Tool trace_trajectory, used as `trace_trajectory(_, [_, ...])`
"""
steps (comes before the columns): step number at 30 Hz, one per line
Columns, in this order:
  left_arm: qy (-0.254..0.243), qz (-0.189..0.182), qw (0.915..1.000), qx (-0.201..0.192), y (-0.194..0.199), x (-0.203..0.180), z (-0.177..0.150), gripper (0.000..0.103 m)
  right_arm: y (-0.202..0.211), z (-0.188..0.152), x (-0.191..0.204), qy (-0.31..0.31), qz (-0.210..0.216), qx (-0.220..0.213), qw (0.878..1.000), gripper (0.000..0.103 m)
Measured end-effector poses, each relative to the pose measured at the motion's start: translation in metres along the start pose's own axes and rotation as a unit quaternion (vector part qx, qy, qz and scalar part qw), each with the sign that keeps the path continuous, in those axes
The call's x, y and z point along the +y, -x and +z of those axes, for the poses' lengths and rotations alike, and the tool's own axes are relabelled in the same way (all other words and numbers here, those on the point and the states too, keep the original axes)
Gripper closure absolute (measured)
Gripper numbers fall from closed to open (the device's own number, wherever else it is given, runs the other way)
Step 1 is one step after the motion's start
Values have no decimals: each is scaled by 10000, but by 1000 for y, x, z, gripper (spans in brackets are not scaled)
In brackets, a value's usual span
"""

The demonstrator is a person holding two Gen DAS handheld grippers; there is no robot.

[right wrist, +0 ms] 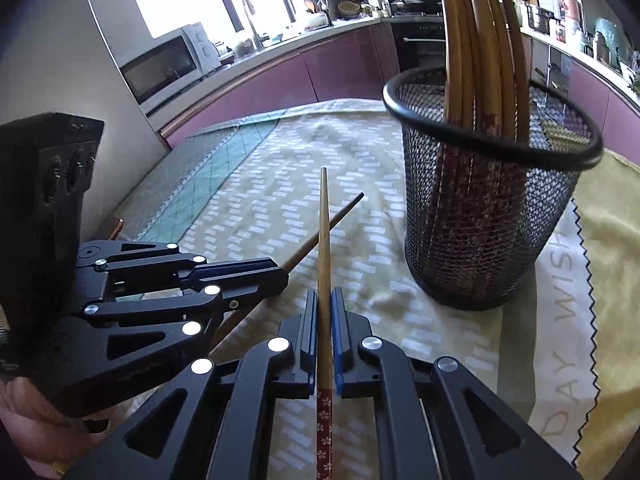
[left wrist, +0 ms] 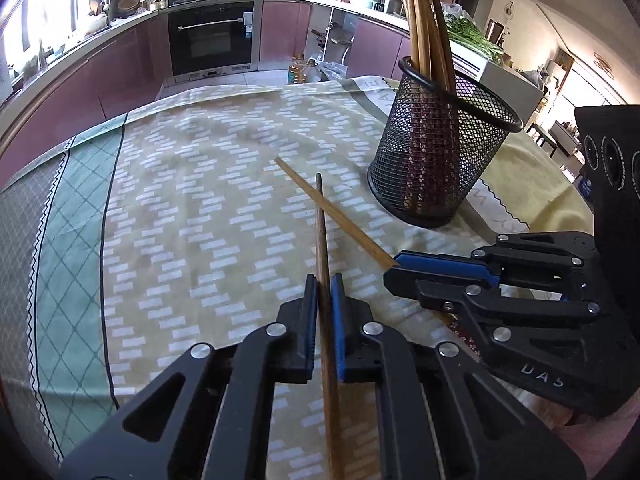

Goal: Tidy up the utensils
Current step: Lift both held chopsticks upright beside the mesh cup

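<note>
Two chopsticks are off the cloth point(left wrist: 192, 184), one in each gripper, and they cross in the air just in front of the fingers. The left gripper point(left wrist: 324, 280) has its jaws pinched nearly shut on a dark chopstick point(left wrist: 320, 224), which runs straight ahead between the blue pads. The right gripper point(right wrist: 324, 296) is closed the same way on a pale chopstick point(right wrist: 324, 224) whose handle end carries a red flower pattern. Both tips point away from the person, toward the open cloth.

Just to the right stands the mesh cup point(right wrist: 480, 216), upright, with a bundle of chopsticks point(right wrist: 480, 40) already standing in it. Most of the sorting looks done: no other loose utensil shows on the cloth in either view. What seems left is to bring these last two over the cup's rim, tip them upright and drop them in beside the others.
</note>
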State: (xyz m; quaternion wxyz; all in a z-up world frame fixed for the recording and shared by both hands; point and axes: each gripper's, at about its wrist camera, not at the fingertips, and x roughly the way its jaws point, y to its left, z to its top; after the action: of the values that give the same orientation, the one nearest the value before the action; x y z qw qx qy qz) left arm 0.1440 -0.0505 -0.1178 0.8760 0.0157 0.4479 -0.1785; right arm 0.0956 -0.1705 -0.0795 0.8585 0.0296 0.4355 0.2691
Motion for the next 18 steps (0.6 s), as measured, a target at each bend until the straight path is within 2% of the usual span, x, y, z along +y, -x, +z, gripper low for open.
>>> trace_trajectory(18, [131, -307, 9976, -604, 58, 2, 9, 96, 56, 9, 11, 156, 227, -725, 9970, 97])
